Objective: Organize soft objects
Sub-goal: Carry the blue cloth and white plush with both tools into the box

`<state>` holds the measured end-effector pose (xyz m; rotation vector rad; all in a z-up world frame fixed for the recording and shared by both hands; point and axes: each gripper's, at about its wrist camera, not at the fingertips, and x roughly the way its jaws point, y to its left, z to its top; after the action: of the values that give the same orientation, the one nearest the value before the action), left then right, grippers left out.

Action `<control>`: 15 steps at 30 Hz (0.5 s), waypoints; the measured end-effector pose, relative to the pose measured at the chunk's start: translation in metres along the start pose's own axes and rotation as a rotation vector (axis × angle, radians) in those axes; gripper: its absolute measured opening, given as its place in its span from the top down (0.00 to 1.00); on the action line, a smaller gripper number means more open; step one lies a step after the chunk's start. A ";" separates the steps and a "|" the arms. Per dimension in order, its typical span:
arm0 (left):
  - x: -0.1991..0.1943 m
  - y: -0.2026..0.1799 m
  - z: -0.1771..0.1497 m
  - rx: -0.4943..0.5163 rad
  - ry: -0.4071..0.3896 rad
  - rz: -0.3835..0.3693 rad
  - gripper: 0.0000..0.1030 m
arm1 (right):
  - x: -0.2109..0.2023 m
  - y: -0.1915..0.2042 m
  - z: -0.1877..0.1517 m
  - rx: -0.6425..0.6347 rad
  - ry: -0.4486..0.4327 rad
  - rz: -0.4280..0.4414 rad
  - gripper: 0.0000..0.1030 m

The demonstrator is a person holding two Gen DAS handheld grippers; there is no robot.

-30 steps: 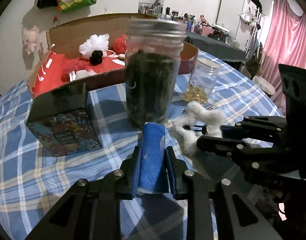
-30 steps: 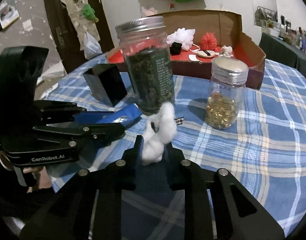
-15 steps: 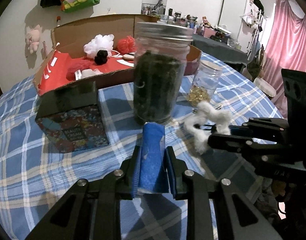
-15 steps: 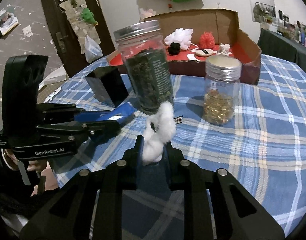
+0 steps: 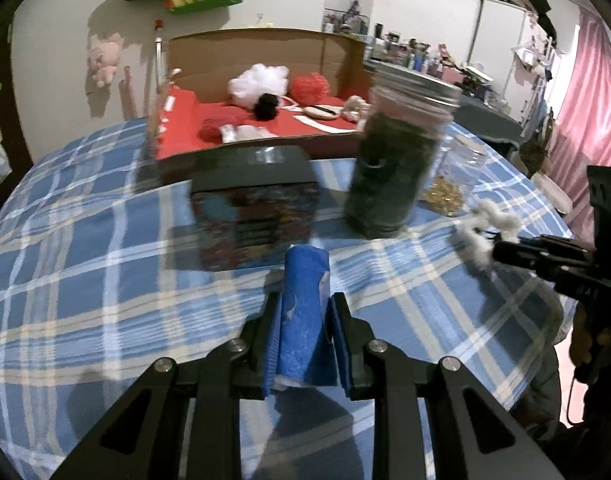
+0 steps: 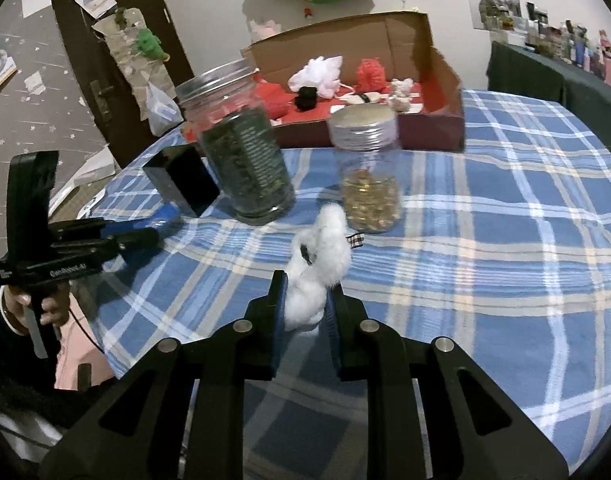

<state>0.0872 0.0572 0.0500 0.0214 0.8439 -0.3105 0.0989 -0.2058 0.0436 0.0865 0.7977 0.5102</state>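
Left gripper (image 5: pixel 303 312) clamps a blue cloth (image 5: pixel 302 300); right gripper (image 6: pixel 303 300) pinches a white fluffy toy (image 6: pixel 319 268). Box (image 6: pixel 445 80) at 12 o'clock. Risk: clipping the tall jar (image 6: pixel 245 160) en route, toppling it.

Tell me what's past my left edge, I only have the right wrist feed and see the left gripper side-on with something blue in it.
Observer: The left gripper is shut on a blue rolled cloth that sticks out forward beyond the fingertips.
Operator: That black box by the big jar, plain black?
Observer: No, the black box has a colourful printed face on the side turned toward the left camera.
Operator: Anything in the cardboard tray hidden behind the jar for me?
Observer: Yes, a dark red soft lump lies at the near left of the cardboard tray, with a small white item beside it.
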 end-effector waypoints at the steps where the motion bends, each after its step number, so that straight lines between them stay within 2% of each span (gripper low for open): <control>1: -0.001 0.003 0.000 -0.004 -0.001 0.006 0.75 | -0.002 -0.003 0.000 0.003 0.000 -0.007 0.83; 10: -0.013 0.040 -0.009 -0.045 0.011 0.105 0.75 | -0.011 -0.030 0.001 0.050 0.002 -0.057 0.83; 15: -0.016 0.065 -0.005 -0.081 -0.022 0.135 0.75 | -0.011 -0.044 0.003 0.064 0.004 -0.085 0.83</control>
<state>0.0920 0.1244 0.0517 -0.0004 0.8288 -0.1499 0.1126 -0.2493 0.0414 0.1096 0.8184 0.4045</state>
